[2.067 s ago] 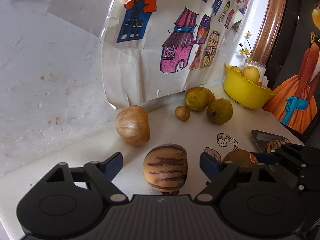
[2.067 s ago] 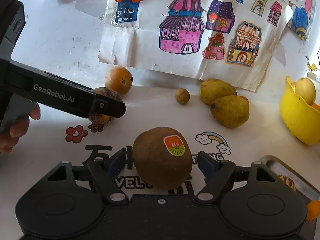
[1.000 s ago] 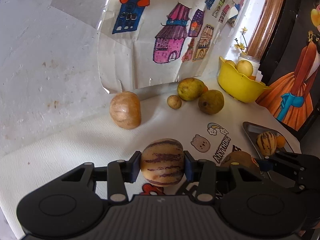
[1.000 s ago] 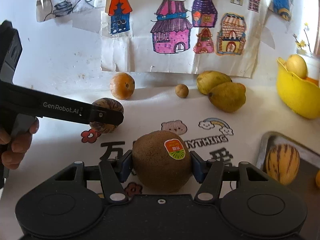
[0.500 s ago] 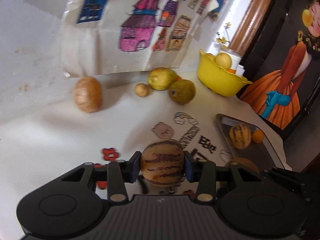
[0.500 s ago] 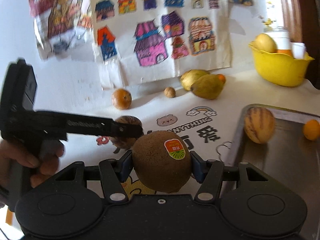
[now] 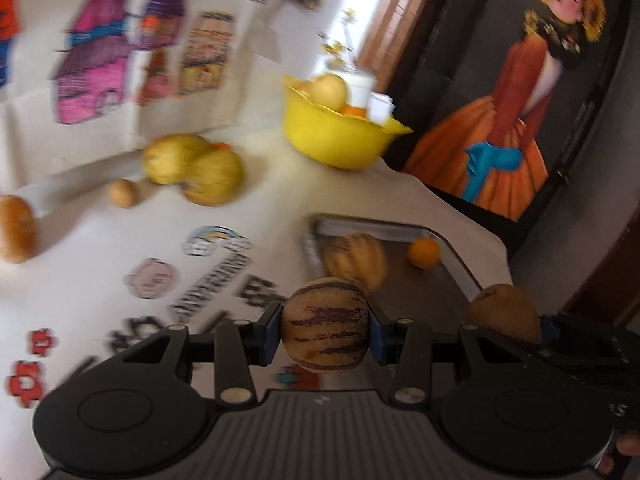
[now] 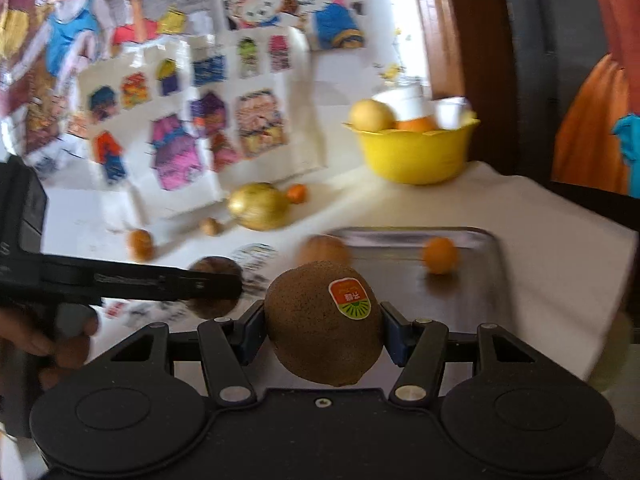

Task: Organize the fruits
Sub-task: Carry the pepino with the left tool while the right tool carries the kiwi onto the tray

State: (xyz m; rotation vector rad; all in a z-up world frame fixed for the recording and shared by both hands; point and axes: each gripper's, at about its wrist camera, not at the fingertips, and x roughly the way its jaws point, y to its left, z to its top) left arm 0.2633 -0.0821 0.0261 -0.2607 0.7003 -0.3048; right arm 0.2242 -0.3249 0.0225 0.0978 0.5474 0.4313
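Left wrist view: the left gripper [image 7: 325, 334] has its fingers [image 7: 269, 330] closed partway onto the tan, purple-striped round melon [image 7: 325, 326], which a second ago was held over the printed part of the white surface [image 7: 100, 224] and now hangs in the lower middle of the frame just short of the shiny metal tray [image 7: 452, 252]; a second striped melon [image 7: 356, 261] and a small orange citrus [image 7: 424, 253] already lie in that tray. Right wrist view: the right gripper [image 8: 323, 326] has its fingers [image 8: 394, 330] clamped, moderately spread, on the brown fuzzy kiwi with a red-and-green sticker [image 8: 323, 322], and the tray has swung from the frame's right edge to straight ahead. Both fruits look ready to be set down there; the pears, at mid-left in this view, remain on the surface.
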